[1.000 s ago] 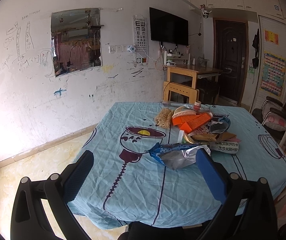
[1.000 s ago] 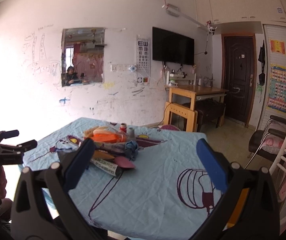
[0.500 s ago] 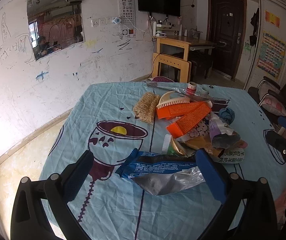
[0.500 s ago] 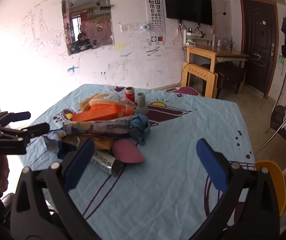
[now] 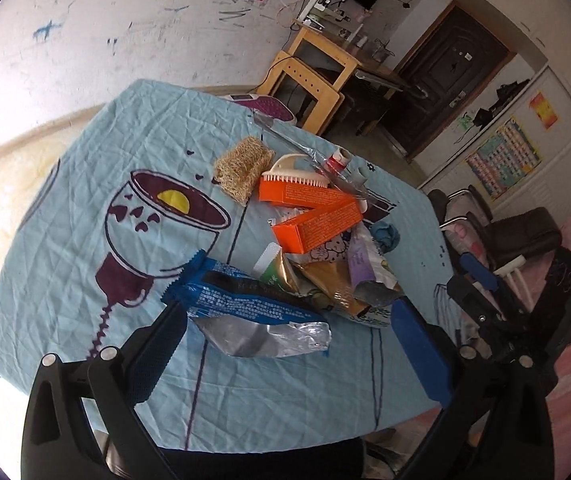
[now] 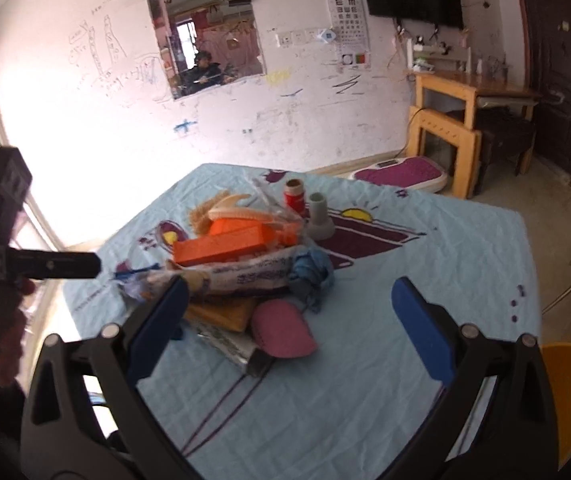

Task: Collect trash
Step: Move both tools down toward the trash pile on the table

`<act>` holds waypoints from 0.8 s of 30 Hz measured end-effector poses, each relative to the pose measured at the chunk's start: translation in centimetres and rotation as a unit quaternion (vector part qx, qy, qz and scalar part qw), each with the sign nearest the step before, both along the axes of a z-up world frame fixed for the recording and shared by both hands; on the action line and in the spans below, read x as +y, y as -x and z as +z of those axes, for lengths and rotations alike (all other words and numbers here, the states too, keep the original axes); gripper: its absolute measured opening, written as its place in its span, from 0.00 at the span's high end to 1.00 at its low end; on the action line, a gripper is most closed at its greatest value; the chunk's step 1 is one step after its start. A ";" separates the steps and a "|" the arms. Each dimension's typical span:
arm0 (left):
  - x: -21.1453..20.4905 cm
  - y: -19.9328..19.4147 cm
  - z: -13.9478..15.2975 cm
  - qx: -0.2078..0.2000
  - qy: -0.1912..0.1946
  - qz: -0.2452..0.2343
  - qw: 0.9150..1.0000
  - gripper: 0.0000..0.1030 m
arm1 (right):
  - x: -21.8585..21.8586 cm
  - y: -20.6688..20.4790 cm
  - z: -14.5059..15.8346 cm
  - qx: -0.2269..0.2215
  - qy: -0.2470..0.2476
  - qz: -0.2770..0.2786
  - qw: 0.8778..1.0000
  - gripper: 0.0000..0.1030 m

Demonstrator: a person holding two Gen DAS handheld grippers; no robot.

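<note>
My left gripper [image 5: 285, 340] hangs low over the near edge of the counter [image 5: 65, 272], fingers [image 5: 419, 344] spread wide and holding nothing. Just ahead of it lies the blue snack wrapper [image 5: 241, 300], torn open with its silver lining showing. I judge it nearly weightless, crinkly and slick; it should collapse under a pinch, so I would take it at the bunched blue body, not the loose foil flap.

My right gripper [image 6: 285, 332] is likewise released and empty, with the pink pouch [image 6: 281, 336] nearest it, flat on the cloth and probably hard to get under.

Behind these is the main heap: gold and purple sachets [image 5: 349, 276], soft and slippery, then two orange cartons [image 5: 317, 228], stiff, light, easy to clamp across their narrow sides. A crumpled blue rag [image 5: 385, 236] sits beside them. Farthest are a scrub brush [image 5: 297, 170] and loofah pad [image 5: 243, 168], which may not be trash.
</note>
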State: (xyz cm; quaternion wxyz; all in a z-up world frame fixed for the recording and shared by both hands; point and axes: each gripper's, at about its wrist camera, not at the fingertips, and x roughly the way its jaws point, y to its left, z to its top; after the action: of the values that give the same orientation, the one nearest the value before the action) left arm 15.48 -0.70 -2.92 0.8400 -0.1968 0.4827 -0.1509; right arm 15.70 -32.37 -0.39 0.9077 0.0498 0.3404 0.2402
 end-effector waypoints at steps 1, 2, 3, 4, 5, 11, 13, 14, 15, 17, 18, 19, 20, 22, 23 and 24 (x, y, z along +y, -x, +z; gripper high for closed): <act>0.3 -0.2 -0.4 0.018 0.029 0.005 0.999 0.06 | -0.1 -0.6 0.1 0.022 -0.030 0.016 0.999 0.05; 0.5 -0.3 -0.7 0.032 0.053 0.010 0.998 0.06 | -0.1 -1.3 0.1 0.055 -0.067 0.040 0.995 0.05; 0.6 -0.3 -1.0 0.043 0.073 0.014 0.996 0.06 | 0.0 -1.8 0.0 0.084 -0.098 0.059 0.990 0.05; 0.5 -0.3 -1.2 0.051 0.089 0.014 0.995 0.06 | 0.2 -2.1 -0.1 0.107 -0.120 0.070 0.985 0.05; 0.3 -0.3 -1.4 0.057 0.100 0.011 0.993 0.06 | 0.4 -2.6 -0.1 0.128 -0.134 0.075 0.980 0.05; -1.6 -1.1 -3.0 0.084 0.130 0.015 0.988 0.06 | 1.6 -5.0 -1.5 0.237 -0.187 0.083 0.950 0.05; -2.2 -1.6 -3.6 0.085 0.118 0.028 0.989 0.06 | 2.3 -5.3 -1.8 0.249 -0.181 0.084 0.948 0.05; -2.4 -2.0 -3.8 0.086 0.113 0.035 0.989 0.07 | 2.7 -5.5 -2.0 0.255 -0.180 0.084 0.946 0.05; -2.8 -2.4 -4.1 0.087 0.105 0.041 0.990 0.08 | 2.9 -5.6 -2.1 0.260 -0.178 0.082 0.946 0.05; -3.0 -2.9 -4.2 0.092 0.097 0.054 0.990 0.14 | 3.5 -5.9 -2.2 0.268 -0.171 0.077 0.945 0.05; -3.0 -3.2 -4.2 0.093 0.089 0.060 0.990 0.24 | 3.6 -6.1 -2.3 0.271 -0.168 0.071 0.945 0.05; -3.1 -3.4 -4.1 0.094 0.079 0.063 0.990 0.32 | 3.7 -6.4 -2.6 0.274 -0.166 0.066 0.945 0.05; -3.1 -3.8 -4.3 0.098 0.077 0.065 0.990 0.36 | 3.8 -6.5 -2.7 0.277 -0.164 0.062 0.945 0.05; -3.3 -4.2 -4.5 0.099 0.068 0.068 0.990 0.45 | 3.8 -6.9 -3.4 0.283 -0.161 0.056 0.944 0.06; -3.1 -4.4 -4.5 0.099 0.065 0.072 0.990 0.48 | 3.9 -7.0 -3.6 0.286 -0.156 0.055 0.944 0.06; -2.8 -4.5 -4.7 0.099 0.063 0.075 0.990 0.56 | 4.2 -7.0 -3.7 0.286 -0.149 0.056 0.945 0.06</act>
State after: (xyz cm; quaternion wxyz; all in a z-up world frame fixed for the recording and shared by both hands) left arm 20.01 -3.51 -7.61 0.7831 -0.2985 0.5369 -0.0974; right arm 22.73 -28.22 -4.07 0.7394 0.2325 0.5483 0.3140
